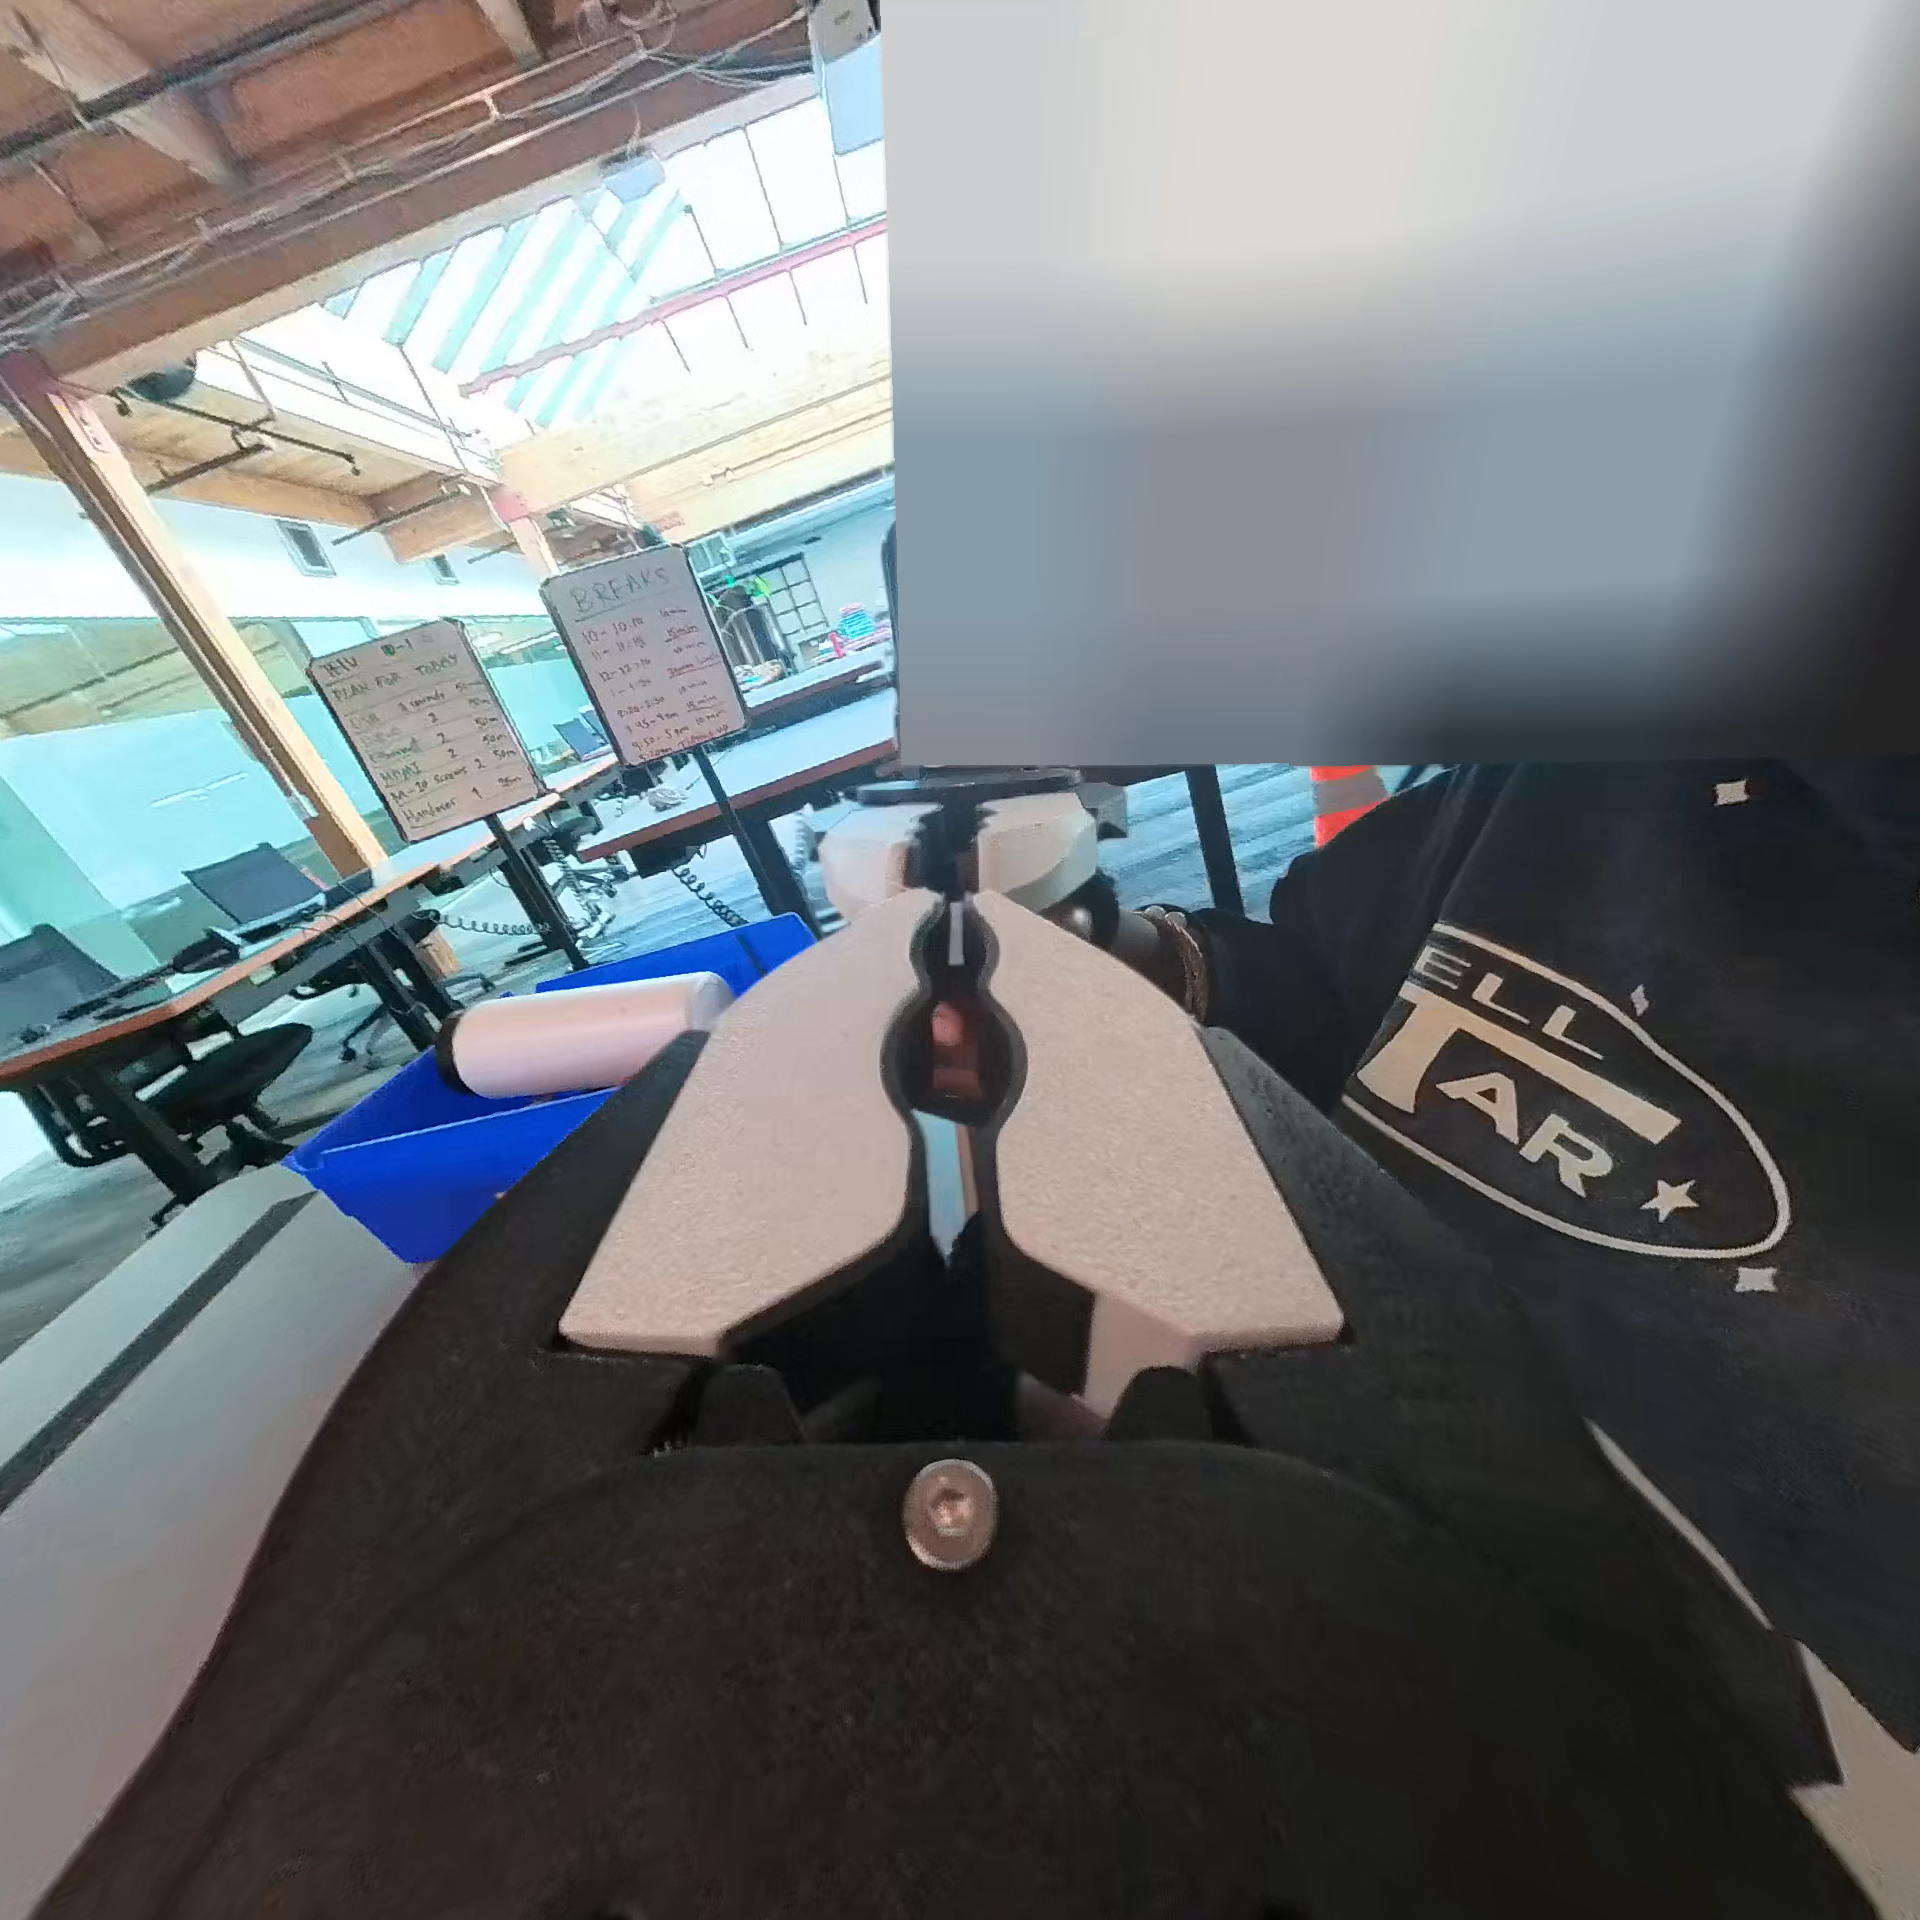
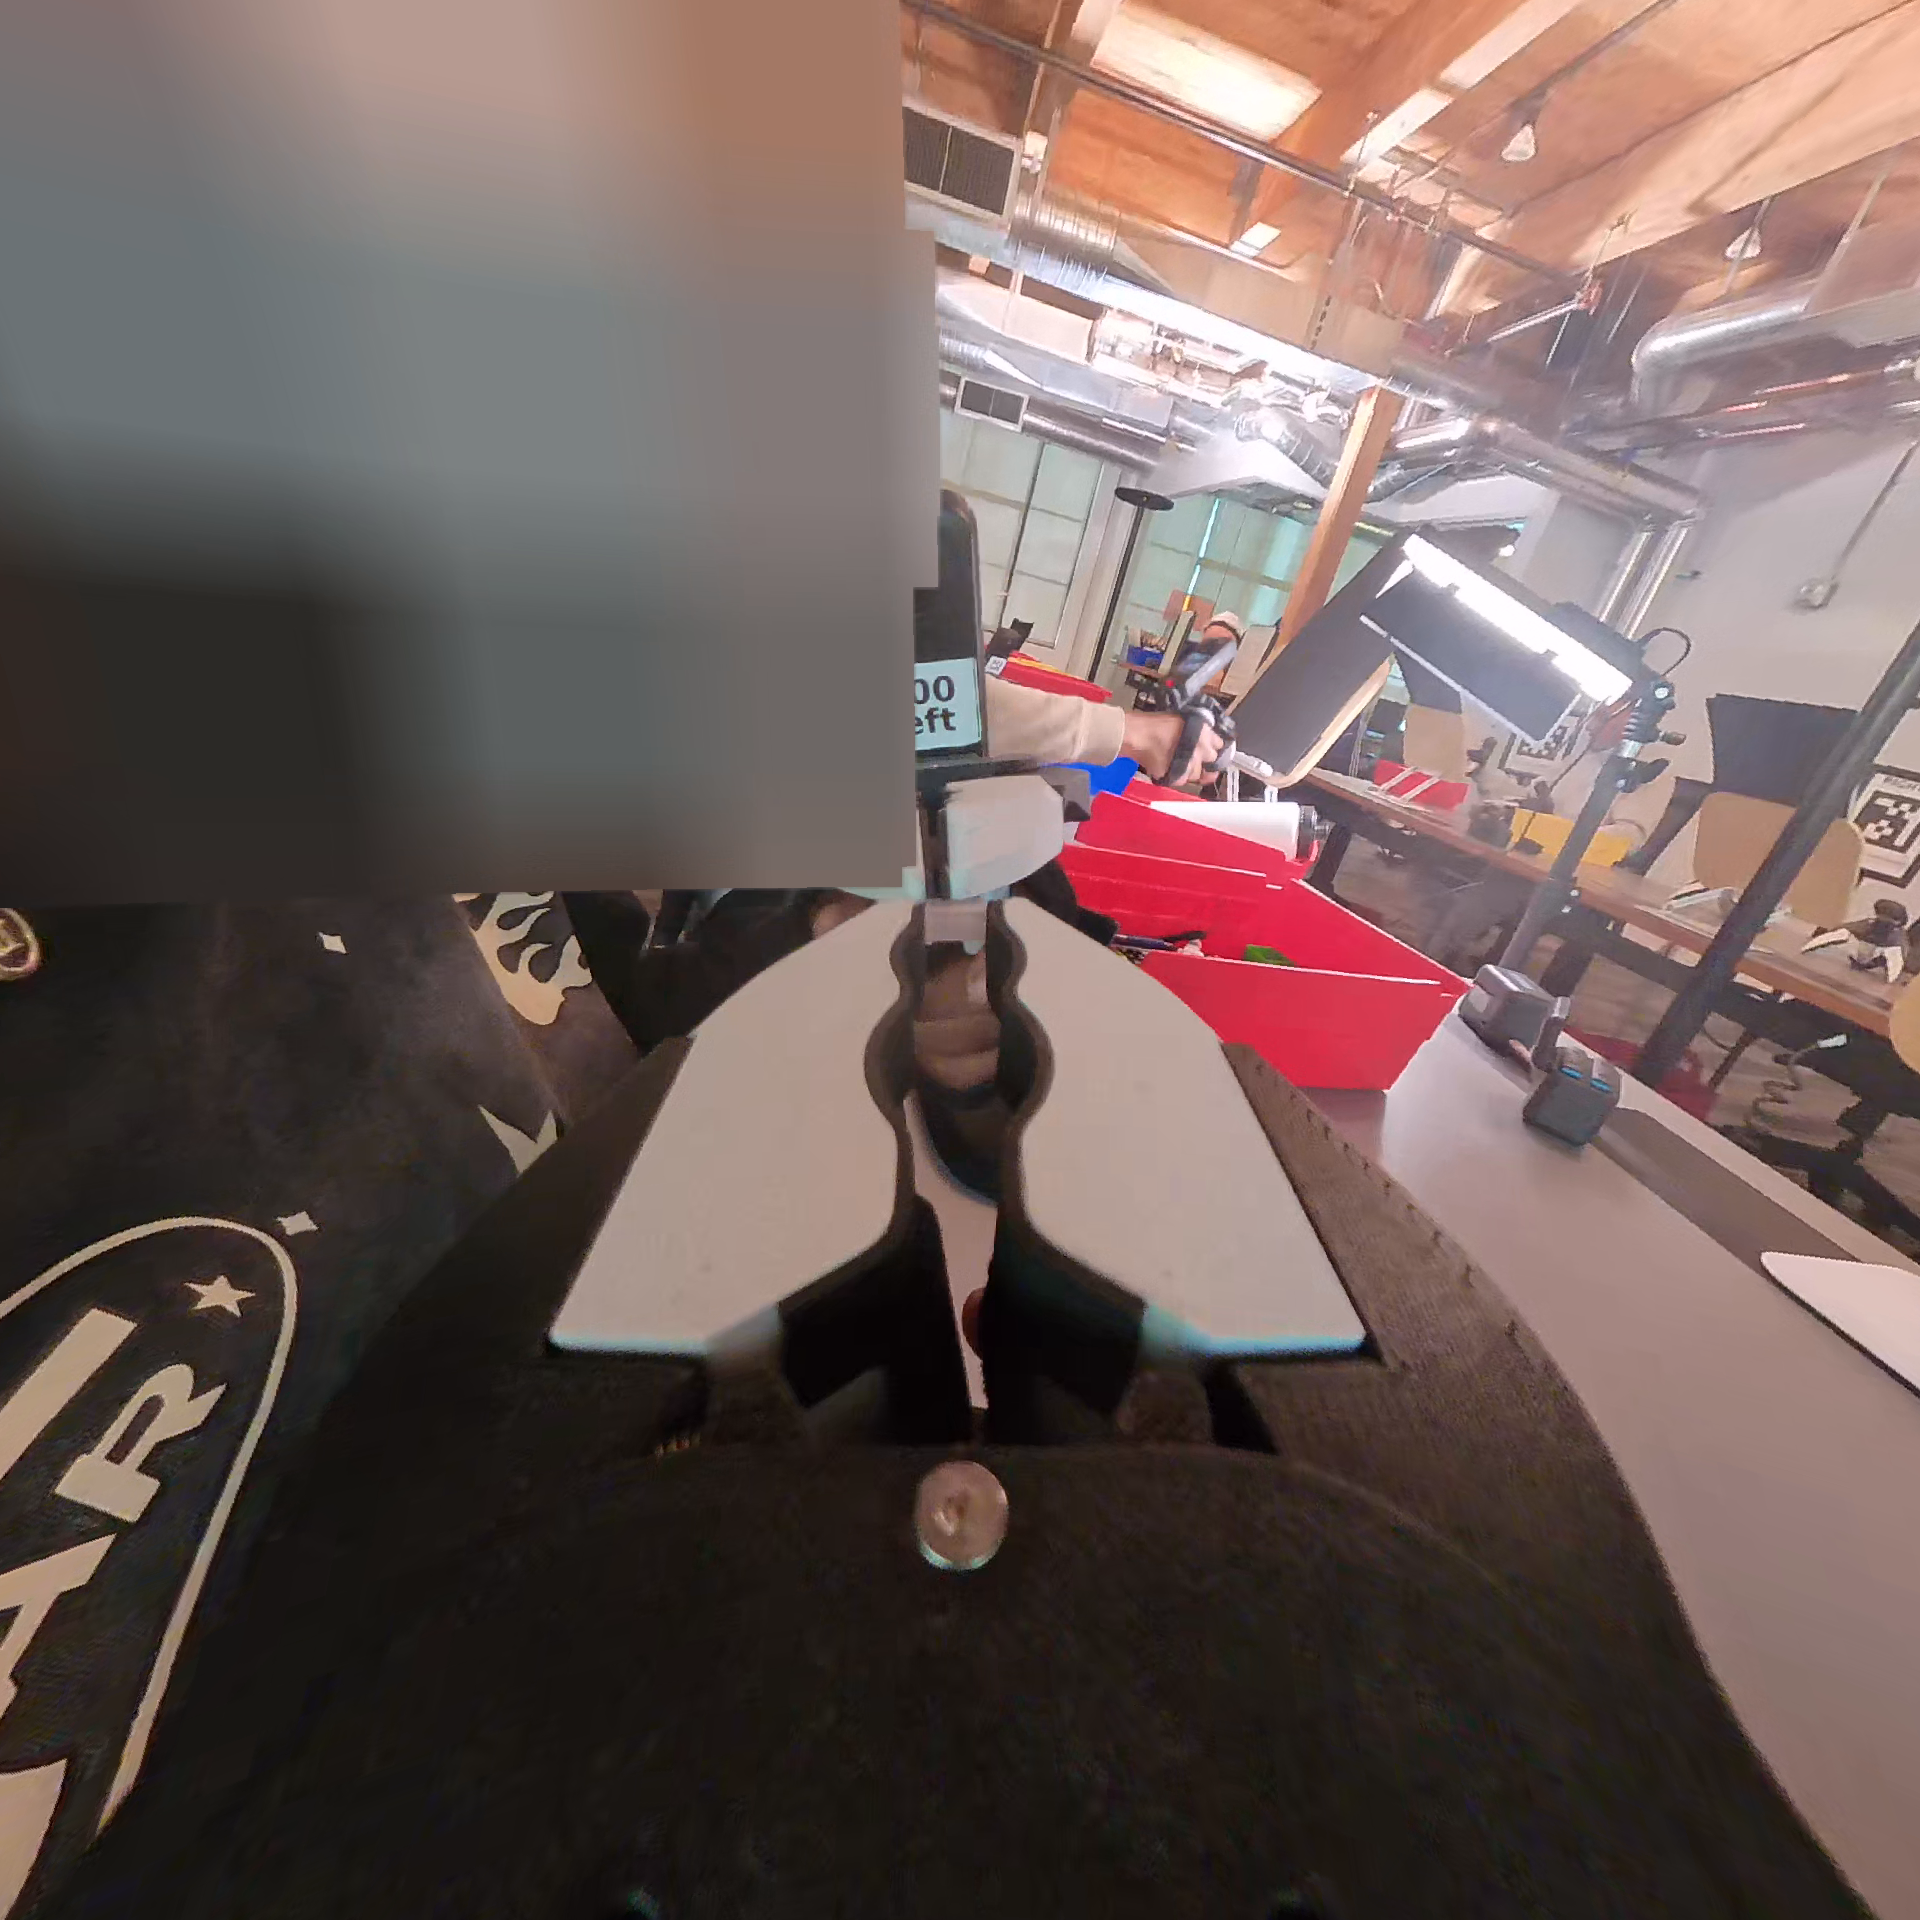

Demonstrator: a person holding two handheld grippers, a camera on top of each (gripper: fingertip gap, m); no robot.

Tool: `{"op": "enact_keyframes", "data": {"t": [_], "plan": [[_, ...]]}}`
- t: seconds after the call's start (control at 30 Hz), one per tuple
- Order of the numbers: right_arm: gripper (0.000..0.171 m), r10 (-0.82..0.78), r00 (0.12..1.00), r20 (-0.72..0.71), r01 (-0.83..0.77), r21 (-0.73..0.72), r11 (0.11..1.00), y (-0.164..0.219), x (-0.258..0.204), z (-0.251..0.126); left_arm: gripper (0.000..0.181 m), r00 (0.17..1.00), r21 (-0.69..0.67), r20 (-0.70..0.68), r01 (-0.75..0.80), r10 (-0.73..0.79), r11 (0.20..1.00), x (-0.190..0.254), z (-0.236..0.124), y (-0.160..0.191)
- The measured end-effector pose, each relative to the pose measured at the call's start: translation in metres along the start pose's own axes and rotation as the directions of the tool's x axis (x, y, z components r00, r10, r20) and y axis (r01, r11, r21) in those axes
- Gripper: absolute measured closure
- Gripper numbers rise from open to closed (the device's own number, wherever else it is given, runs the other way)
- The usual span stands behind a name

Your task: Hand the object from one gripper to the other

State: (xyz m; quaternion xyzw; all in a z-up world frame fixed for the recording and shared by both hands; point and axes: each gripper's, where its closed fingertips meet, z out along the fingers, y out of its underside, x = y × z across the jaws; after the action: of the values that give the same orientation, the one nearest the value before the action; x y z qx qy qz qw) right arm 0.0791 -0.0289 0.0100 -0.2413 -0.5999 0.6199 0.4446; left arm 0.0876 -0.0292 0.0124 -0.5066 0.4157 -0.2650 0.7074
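A thin flat object, seen edge-on as a pale metallic strip (image 1: 951, 1174), lies between the fingers of my left gripper (image 1: 952, 935), which is shut on it. The same strip (image 2: 975, 1351), with a small red part, runs down the narrow gap of my right gripper (image 2: 956, 935), whose jaws are closed around it and stand slightly wider. The two grippers face each other tip to tip. The right gripper also shows in the left wrist view (image 1: 956, 842), and the left gripper in the right wrist view (image 2: 997, 831). I cannot tell what kind of object it is.
A blue bin (image 1: 436, 1153) holding a white cylinder (image 1: 582, 1029) stands left of the grippers. Red bins (image 2: 1278, 966) stand at the right on the grey table (image 2: 1621, 1299), along with small grey boxes (image 2: 1569, 1091). A person in a dark printed shirt (image 1: 1558, 1143) is close behind. The grippers are tip to tip, or close to it.
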Motion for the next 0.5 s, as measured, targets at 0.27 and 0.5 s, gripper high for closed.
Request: {"op": "enact_keyframes", "data": {"t": [0.27, 0.5], "plan": [[0.161, -0.017, 1.000, 0.010, 0.016, 0.030, 0.999, -0.0062, -0.0035, -0.0012, 0.159, 1.000, -0.015, -0.002, 0.008, -0.008, 1.000, -0.0005, -0.0008, 0.0020], [0.160, -0.041, 0.999, 0.006, 0.041, 0.006, 0.999, -0.0036, -0.0048, 0.0004, 0.170, 0.999, -0.007, -0.022, 0.027, -0.027, 1.000, 0.0021, 0.0009, 0.0028]]}}
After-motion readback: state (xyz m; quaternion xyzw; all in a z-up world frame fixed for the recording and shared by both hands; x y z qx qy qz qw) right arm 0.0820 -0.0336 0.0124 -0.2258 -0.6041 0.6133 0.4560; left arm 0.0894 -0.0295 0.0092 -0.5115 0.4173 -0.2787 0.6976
